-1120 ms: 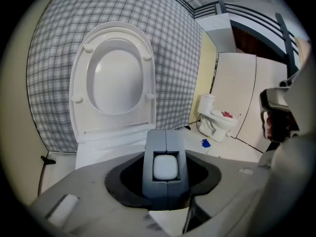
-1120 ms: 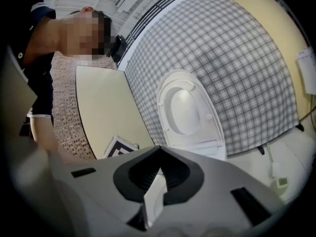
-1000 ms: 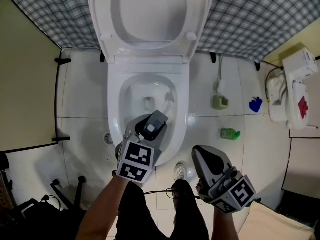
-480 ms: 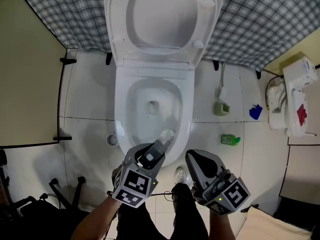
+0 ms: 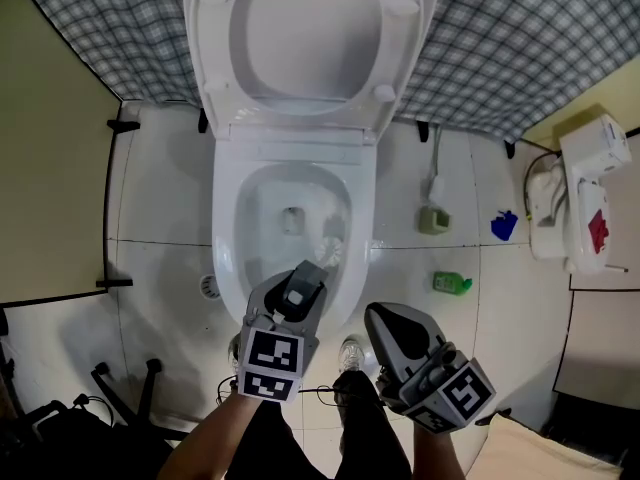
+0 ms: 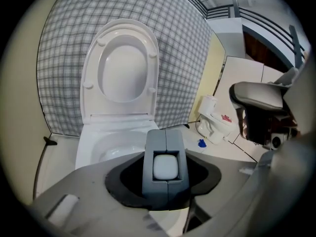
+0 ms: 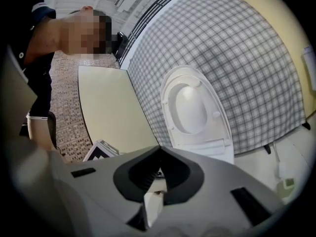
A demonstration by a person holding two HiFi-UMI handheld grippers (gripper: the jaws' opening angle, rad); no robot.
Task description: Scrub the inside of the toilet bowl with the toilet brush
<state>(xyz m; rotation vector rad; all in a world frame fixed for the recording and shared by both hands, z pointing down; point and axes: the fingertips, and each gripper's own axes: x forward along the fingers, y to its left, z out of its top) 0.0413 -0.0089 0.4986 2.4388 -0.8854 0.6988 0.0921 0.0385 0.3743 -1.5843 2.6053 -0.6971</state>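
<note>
- The toilet bowl stands open in the head view, its seat and lid raised against the checked wall covering at 12 o'clock.
- The toilet brush has its pale head down inside the bowl, at about 4 o'clock of the drain hole and close to the bowl's right wall.
- The left gripper hangs over the bowl's near rim at 6 o'clock, pointing down into it. In the left gripper view its tongs are pinching the white brush handle, which fills the window between the pads.
- The right gripper sits at 4 o'clock of the left one, over the white tiled floor and clear of the bowl. In the right gripper view its tongs are pressed together with nothing between them.
- A green bottle lies on the floor at 3 o'clock of the bowl, with a small blue object at 1 o'clock of it.
</note>
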